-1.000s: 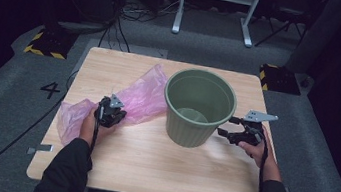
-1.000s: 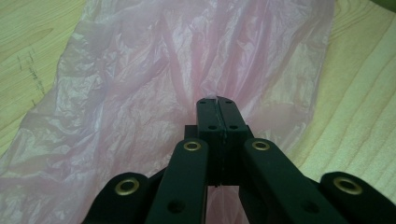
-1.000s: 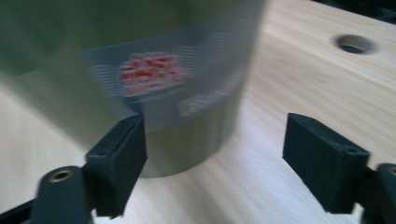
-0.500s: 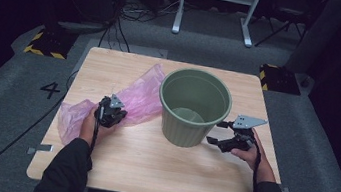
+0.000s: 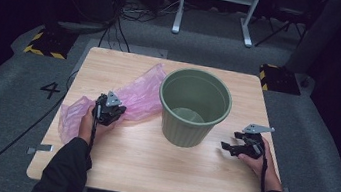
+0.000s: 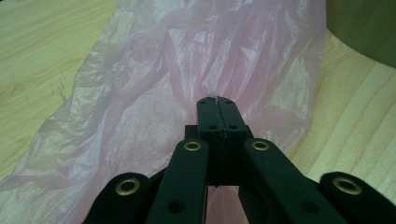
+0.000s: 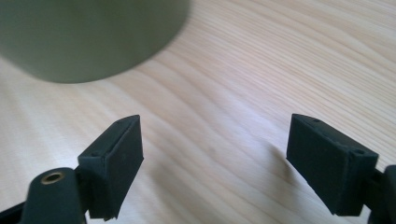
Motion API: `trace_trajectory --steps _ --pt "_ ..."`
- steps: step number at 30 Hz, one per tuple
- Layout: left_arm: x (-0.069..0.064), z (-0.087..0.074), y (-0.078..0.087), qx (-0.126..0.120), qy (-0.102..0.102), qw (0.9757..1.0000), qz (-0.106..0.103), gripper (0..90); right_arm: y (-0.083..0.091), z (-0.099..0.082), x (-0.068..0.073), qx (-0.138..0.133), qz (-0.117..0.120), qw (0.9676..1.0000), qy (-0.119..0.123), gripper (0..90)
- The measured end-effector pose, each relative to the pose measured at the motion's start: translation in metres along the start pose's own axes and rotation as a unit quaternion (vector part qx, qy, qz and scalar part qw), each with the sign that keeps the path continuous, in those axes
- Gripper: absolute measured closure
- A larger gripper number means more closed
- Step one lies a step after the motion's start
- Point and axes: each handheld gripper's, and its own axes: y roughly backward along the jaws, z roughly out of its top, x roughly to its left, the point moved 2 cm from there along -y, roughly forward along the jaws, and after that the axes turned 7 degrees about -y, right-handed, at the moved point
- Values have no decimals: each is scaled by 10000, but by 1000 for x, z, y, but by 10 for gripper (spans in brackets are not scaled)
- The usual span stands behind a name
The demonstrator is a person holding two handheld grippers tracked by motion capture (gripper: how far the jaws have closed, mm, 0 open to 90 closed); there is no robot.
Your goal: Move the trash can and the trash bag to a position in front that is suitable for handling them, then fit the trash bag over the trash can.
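The right gripper, jaws spread and empty, has dropped away from the green bin to just above the table. The left gripper keeps its jaws pinched on the pink bag, beside the bin, apparently ready for lining it.

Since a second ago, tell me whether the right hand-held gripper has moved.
Yes. The right hand-held gripper has come down toward the table's near edge, below the green bin's base.
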Motion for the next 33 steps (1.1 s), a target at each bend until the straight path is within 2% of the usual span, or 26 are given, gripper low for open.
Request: trace_trajectory --steps 2,6,11,18,21,30,33 --pt "0 0 1 -34 5 10000 11 900 0 -1 -3 -10 -138 9999 -61 189" --pt "0 2 5 -126 -24 9998 123 900 -3 -3 -4 52 -257 9996 -79 188" --pt "2 5 13 -356 75 9990 277 900 -6 -2 -4 -21 -311 9995 -35 187" --pt "6 7 25 -626 166 9971 388 900 -10 -1 -3 -85 -389 9992 28 177" --pt "8 9 34 -795 247 9954 465 900 -11 -1 -3 -109 -419 9991 20 177" --pt "12 16 57 -1178 325 9903 654 900 -11 -1 -4 -123 -387 9992 7 177" --pt "13 19 66 -1340 359 9876 732 900 -11 -1 -3 -119 -406 9991 28 178"
